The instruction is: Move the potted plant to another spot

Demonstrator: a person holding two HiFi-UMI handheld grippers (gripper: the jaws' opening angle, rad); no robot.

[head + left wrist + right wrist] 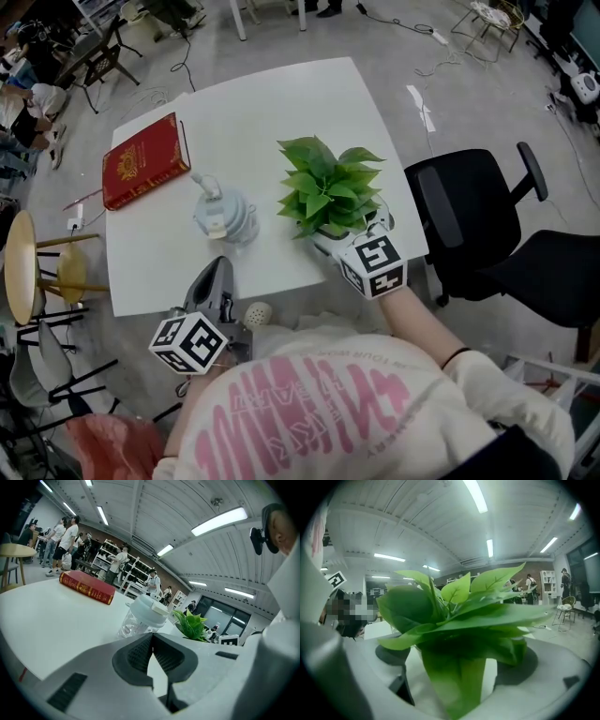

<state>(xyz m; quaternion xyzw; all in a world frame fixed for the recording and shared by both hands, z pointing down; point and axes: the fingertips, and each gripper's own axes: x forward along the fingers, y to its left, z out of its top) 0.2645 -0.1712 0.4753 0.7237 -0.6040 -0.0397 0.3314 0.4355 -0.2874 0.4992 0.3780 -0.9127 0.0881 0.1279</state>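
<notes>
Two views split the work: only my right tool's (455, 656) own camera shows its jaws spread wide on either side of the potted plant (454, 616), its white pot between them and not squeezed. Only the head view shows that plant near the surface's (262, 112) near right corner, right of a clear bottle (223, 214) and a red book (143, 159). My left tool (220, 267) is closed on nothing; the plant stands upright, long axis vertical, leaves fanning upward.
</notes>
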